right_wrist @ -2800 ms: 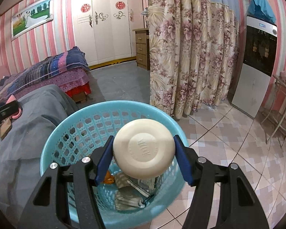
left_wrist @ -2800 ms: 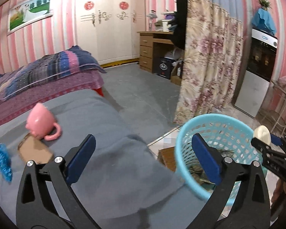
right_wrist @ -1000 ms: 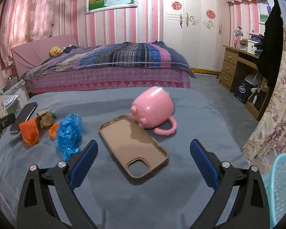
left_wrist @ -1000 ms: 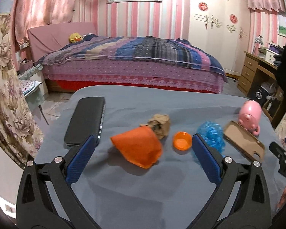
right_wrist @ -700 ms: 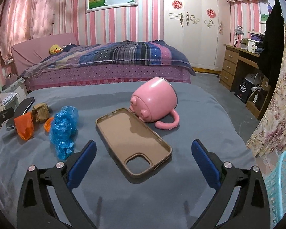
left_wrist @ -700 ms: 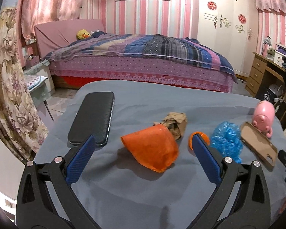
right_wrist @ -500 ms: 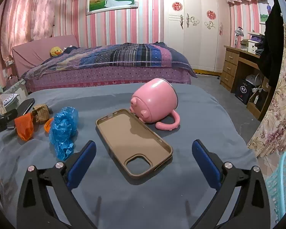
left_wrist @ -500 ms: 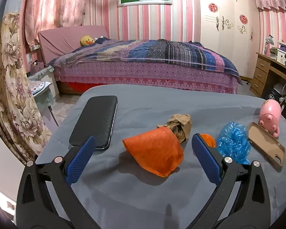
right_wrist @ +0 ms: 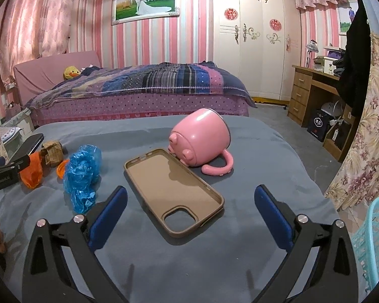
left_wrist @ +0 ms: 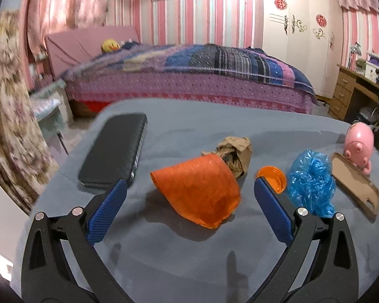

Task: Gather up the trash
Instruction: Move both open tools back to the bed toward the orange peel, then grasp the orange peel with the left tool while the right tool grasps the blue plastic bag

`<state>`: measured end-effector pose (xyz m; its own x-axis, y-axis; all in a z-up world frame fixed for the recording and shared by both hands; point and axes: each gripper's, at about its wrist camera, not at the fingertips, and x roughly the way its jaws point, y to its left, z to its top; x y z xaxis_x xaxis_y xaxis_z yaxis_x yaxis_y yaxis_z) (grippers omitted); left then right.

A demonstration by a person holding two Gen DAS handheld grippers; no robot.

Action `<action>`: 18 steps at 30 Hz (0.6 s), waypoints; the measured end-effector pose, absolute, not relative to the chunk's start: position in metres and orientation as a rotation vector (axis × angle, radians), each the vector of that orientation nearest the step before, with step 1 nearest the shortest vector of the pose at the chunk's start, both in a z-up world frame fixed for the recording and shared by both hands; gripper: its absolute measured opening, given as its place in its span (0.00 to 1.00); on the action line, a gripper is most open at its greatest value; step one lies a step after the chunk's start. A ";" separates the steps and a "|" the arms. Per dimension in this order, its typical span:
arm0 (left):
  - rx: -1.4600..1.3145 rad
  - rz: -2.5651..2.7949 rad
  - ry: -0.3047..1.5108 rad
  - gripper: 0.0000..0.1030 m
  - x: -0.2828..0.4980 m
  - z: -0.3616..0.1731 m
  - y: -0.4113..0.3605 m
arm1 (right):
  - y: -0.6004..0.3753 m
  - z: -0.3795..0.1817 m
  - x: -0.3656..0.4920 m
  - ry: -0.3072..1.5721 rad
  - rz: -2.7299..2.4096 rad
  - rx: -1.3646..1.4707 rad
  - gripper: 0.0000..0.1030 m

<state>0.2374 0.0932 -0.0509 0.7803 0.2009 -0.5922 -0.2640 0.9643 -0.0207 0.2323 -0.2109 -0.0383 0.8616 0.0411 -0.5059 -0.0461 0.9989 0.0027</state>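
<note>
On the grey-covered table lie an orange wrapper [left_wrist: 199, 192], a crumpled brown paper [left_wrist: 236, 152], an orange cap [left_wrist: 273, 178] and a crumpled blue plastic bag [left_wrist: 310, 179]. My left gripper [left_wrist: 189, 212] is open and empty, its jaws either side of the orange wrapper, just short of it. My right gripper [right_wrist: 189, 214] is open and empty, above the near end of a brown phone case [right_wrist: 173, 189]. The blue bag [right_wrist: 82, 174], orange wrapper [right_wrist: 32, 171] and brown paper [right_wrist: 51, 152] also show at the left of the right wrist view. A turquoise basket [right_wrist: 374, 242] is at the right edge.
A black phone [left_wrist: 113, 154] lies left of the trash. A pink pig mug [right_wrist: 202, 141] lies on its side behind the phone case. A bed [right_wrist: 139, 93] stands beyond the table, a wooden desk [right_wrist: 313, 93] and floral curtain [right_wrist: 363, 131] to the right.
The right gripper let go of the round white lid over the basket; both grippers swung to the table. The left gripper has closed in on the orange wrapper; the right has barely moved lately.
</note>
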 end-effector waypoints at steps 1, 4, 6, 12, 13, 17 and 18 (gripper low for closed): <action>-0.132 0.233 0.651 0.95 0.239 -0.053 0.097 | -0.211 -0.038 0.232 0.531 0.045 -0.009 0.96; -0.160 0.216 0.685 0.95 0.243 -0.059 0.101 | -0.212 -0.038 0.232 0.537 0.047 -0.001 0.96; -0.169 0.206 0.696 0.95 0.244 -0.061 0.102 | -0.213 -0.038 0.233 0.545 0.046 0.004 0.96; -0.198 0.196 0.777 0.93 0.258 -0.073 0.105 | -0.218 -0.040 0.238 0.581 0.044 0.023 0.96; -0.215 0.185 0.787 0.90 0.259 -0.075 0.107 | -0.218 -0.041 0.239 0.586 0.046 0.023 0.96; -0.236 0.146 0.813 0.61 0.263 -0.080 0.107 | -0.216 -0.043 0.242 0.602 0.056 0.017 0.96; -0.236 0.141 0.810 0.50 0.263 -0.080 0.107 | -0.215 -0.044 0.242 0.606 0.058 0.012 0.96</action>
<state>0.2626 0.1071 -0.0801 0.6819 0.0342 -0.7307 -0.2139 0.9646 -0.1545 0.2422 -0.2151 -0.0436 0.8206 0.0584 -0.5686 -0.0514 0.9983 0.0284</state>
